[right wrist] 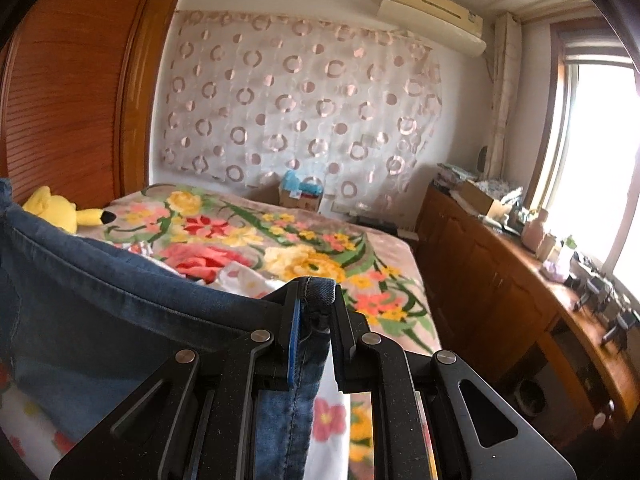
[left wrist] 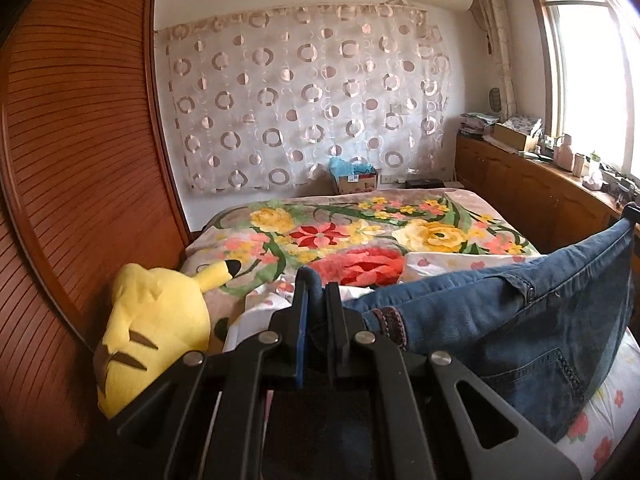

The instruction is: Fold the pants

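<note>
Stretching between the two black two-finger tongs, the blue denim pants hang lifted above the bed with the flowered blanket, their waistband edge held taut from one tool to the other. The left gripper is pinched nearly closed on one end of that edge, a fold of denim bunched between its fingers, and the cloth runs off to its right and up toward the other tool at the frame's edge. The right gripper is likewise clamped almost shut on the opposite end, with a seamed hem poking up between its fingers and the rest of the pants sweeping away to its left and draping down below. Under the hanging fabric lies a white sheet with red flowers. A yellow plush toy sits beside the wooden slatted wardrobe, just left of the left tool.
</note>
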Available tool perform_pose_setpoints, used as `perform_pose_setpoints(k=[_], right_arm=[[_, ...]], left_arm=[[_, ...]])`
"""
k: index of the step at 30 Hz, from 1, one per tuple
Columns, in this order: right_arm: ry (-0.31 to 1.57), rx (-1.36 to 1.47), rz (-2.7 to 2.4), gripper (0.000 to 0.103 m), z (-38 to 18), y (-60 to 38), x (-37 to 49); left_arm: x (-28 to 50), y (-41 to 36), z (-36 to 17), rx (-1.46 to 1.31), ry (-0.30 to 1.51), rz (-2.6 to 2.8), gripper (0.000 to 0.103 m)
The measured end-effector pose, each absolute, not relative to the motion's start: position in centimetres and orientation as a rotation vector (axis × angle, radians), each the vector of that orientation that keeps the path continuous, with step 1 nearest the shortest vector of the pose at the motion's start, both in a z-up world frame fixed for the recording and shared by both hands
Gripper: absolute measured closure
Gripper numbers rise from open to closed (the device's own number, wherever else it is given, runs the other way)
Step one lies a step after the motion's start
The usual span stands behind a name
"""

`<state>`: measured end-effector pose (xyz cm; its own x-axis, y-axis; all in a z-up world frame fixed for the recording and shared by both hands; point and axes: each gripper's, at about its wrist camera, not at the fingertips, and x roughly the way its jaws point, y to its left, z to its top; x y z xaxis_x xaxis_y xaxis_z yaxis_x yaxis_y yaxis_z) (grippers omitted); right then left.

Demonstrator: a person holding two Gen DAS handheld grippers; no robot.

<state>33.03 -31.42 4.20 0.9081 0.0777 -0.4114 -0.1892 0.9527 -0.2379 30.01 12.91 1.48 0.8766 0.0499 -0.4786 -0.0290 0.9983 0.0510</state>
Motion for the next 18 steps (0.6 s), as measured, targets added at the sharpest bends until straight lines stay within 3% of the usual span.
perform_pose_setpoints(k=[14, 18], right_arm=[[0.482, -0.329, 0.091, 0.092, 1.5, -30.0, 42.6], [0.563, -0.322, 0.096, 0.092, -1.0, -29.7, 43.9]], left_arm=[[38.8, 13.5, -0.6, 0.064, 0.563, 0.054, 0.097], [40.0, 13.4, -3.6, 0.040, 0.674, 0.058, 0.090]])
